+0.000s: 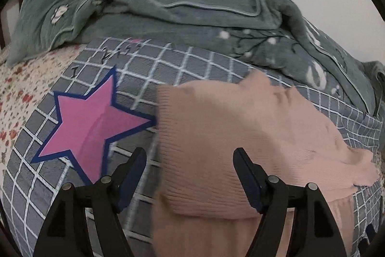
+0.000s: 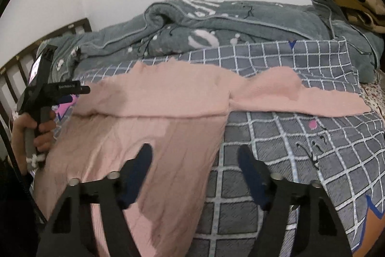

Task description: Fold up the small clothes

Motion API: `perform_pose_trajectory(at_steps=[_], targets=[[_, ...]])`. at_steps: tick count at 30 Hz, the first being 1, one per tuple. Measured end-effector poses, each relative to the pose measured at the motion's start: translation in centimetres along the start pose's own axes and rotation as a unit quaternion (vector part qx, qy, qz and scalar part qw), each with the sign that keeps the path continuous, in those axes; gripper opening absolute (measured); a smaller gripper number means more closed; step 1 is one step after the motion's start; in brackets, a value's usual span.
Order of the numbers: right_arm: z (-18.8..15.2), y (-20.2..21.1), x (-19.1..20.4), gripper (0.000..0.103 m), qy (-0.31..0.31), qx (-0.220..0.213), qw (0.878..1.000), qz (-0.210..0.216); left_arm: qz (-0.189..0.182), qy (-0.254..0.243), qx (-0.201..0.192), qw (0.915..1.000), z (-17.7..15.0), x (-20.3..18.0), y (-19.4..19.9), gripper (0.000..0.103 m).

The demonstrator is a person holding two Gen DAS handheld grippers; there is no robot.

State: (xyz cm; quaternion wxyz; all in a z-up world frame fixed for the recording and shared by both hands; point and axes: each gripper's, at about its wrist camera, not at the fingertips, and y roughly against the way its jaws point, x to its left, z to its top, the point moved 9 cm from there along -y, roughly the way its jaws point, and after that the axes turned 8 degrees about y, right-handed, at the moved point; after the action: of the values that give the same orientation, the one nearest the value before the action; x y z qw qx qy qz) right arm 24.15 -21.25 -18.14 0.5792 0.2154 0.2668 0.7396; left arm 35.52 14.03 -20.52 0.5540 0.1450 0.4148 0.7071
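Both grippers gaped empty: the right gripper (image 2: 195,175) straddled the pink sweater's (image 2: 154,127) right edge, the left gripper (image 1: 190,175) its left.

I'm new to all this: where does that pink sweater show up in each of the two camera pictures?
Left wrist view: the pink sweater fills the lower centre and right, beside the pink star.
Right wrist view: pink sweater spreads across the centre and left, one sleeve reaching right.
Shared landmark: the rumpled grey-green blanket behind it.
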Motion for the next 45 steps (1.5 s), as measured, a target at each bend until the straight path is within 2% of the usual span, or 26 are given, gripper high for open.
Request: perform_pose_trajectory(at_steps=[3, 5, 6, 7, 8, 12, 15, 18, 22, 26, 29, 32, 34, 38, 45], targets=[[-1.0, -0.3, -0.3, 0.064, -0.014, 0.011, 1.000, 0.002, -0.007, 0.027, 0.005, 0.9996, 0.6, 1.6, -1.1, 0.066], [-1.9, -0.8, -0.5, 0.064, -0.023, 0.023, 0.999, 0.003, -0.023, 0.043, 0.018, 0.9987, 0.6, 1.9, -1.8, 0.046], [-2.3, -1.1, -0.7, 0.064, -0.031, 0.031, 0.999, 0.006, -0.041, 0.051, 0.032, 0.9973, 0.5, 1.4, -2.4, 0.040], [-2.6, -1.3, -0.8, 0.064, -0.037, 0.035, 0.999, 0.010, -0.056, 0.055, 0.041, 0.9961, 0.4, 1.1, -2.8, 0.023], [-3.0, -1.6, -0.9, 0.064, -0.047, 0.040, 0.998, 0.017, -0.061, 0.055, 0.046, 0.9956, 0.3, 0.7, -3.2, 0.015], [-3.0, -1.6, -0.9, 0.064, -0.045, 0.033, 0.998, 0.010, -0.034, 0.055, 0.005, 0.9979, 1.0, 0.7, -2.7, 0.013], [-2.7, -1.6, -0.9, 0.064, -0.035, 0.029, 0.999, 0.005, -0.014, 0.039, 0.004, 0.9991, 0.6, 0.7, -3.1, 0.015], [-2.5, -1.5, -1.3, 0.064, -0.026, 0.025, 0.999, -0.001, 0.022, -0.002, -0.015, 0.9996, 0.2, 0.1, -3.0, 0.024], [-1.8, -1.1, -2.9, 0.064, -0.010, 0.008, 0.999, -0.033, 0.061, -0.025, -0.022, 0.9976, 0.0, 0.1, -3.3, 0.047], [-0.3, -0.1, -5.3, 0.064, -0.001, -0.023, 0.998, -0.056, 0.079, -0.027, -0.028, 0.9961, 0.1, 0.4, -3.2, 0.056], [0.4, 0.2, -7.0, 0.064, -0.026, -0.036, 0.997, -0.062, 0.089, -0.030, -0.030, 0.9951, 0.1, 0.4, -3.2, 0.063], [0.2, 0.2, -6.6, 0.063, -0.048, -0.035, 0.998, -0.020, 0.078, -0.023, -0.029, 0.9963, 0.1, 0.5, -2.9, 0.072], [-0.5, 0.4, -5.8, 0.063, -0.041, -0.033, 0.999, -0.012, 0.051, -0.017, -0.022, 0.9983, -0.3, 0.6, -2.4, 0.078], [-2.8, 0.7, -3.8, 0.063, -0.008, -0.013, 1.000, -0.004, 0.025, -0.012, -0.019, 0.9994, -1.4, 1.0, -1.0, 0.079], [-6.1, 3.0, -2.2, 0.062, -0.029, 0.006, 0.999, 0.027, -0.016, -0.005, -0.033, 0.9993, -3.7, 2.5, 3.2, 0.079]])
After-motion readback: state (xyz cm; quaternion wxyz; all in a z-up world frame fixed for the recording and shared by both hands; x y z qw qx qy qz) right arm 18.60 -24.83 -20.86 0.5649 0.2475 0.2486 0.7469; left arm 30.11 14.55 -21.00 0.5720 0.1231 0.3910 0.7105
